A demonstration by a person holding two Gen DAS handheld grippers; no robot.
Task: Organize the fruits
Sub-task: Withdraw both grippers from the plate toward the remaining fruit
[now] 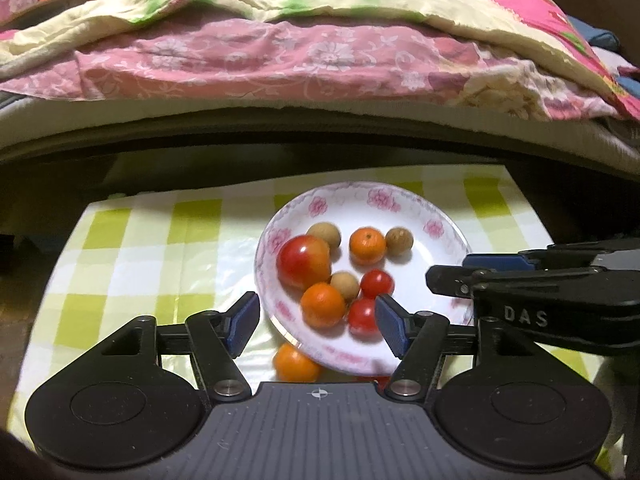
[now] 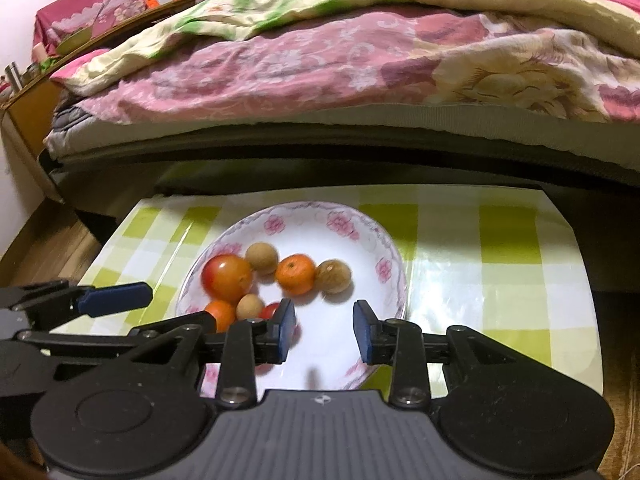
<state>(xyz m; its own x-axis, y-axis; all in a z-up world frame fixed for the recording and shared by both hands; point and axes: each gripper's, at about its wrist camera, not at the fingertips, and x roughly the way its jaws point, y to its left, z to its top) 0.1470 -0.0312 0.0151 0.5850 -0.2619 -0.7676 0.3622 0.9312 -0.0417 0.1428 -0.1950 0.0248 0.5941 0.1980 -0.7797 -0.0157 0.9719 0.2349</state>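
Note:
A white plate with pink flowers (image 1: 420,208) (image 2: 304,216) sits on a green checked cloth. It holds a red apple (image 1: 304,266) (image 2: 227,274), two oranges (image 1: 367,245) (image 1: 322,305), three brown longans (image 1: 399,241) and two cherry tomatoes (image 1: 377,283). Another orange (image 1: 295,363) lies on the cloth just in front of the plate. My left gripper (image 1: 316,326) is open above the plate's near edge, empty. My right gripper (image 2: 325,330) is open over the plate's near part, empty; it also shows in the left wrist view (image 1: 520,276).
The green checked cloth (image 1: 132,264) (image 2: 500,280) covers a low table. Behind it stands a bed with pink and yellow quilts (image 1: 280,52) (image 2: 320,60). A wooden shelf (image 2: 28,96) stands at the far left.

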